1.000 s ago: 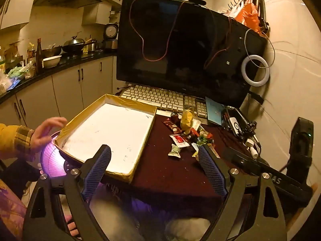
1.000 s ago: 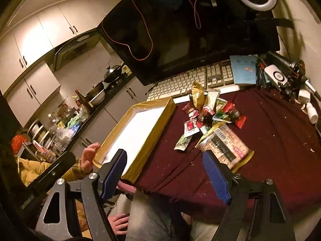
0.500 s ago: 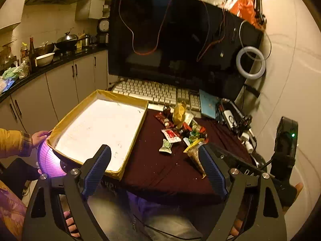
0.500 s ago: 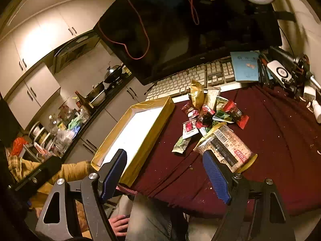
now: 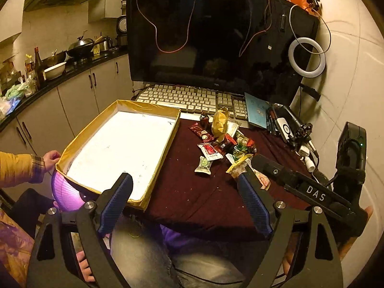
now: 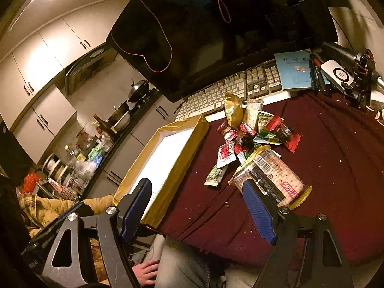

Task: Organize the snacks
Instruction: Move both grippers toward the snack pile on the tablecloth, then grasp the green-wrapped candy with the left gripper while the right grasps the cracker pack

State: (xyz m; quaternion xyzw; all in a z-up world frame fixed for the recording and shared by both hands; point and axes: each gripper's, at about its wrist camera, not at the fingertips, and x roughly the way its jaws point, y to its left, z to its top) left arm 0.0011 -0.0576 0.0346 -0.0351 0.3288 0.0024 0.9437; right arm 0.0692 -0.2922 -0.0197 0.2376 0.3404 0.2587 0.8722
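Observation:
A pile of small snack packets lies on the dark red tablecloth, right of a gold-rimmed box with a bare white floor. A large cracker pack lies at the pile's near edge, partly behind my right finger in the left wrist view. A green packet lies apart at the pile's near left. My left gripper is open and empty above the table's near edge. My right gripper is open and empty, just short of the cracker pack.
A keyboard and a big dark monitor stand behind the snacks. A blue booklet, pens and gadgets lie at the right. Another person's hand touches the box's left corner. My lap is below the table edge.
Both grippers have shifted; the snacks sit lower and nearer in the right wrist view. The other person's hand has drawn back along the box's left corner. Jaws stay open.

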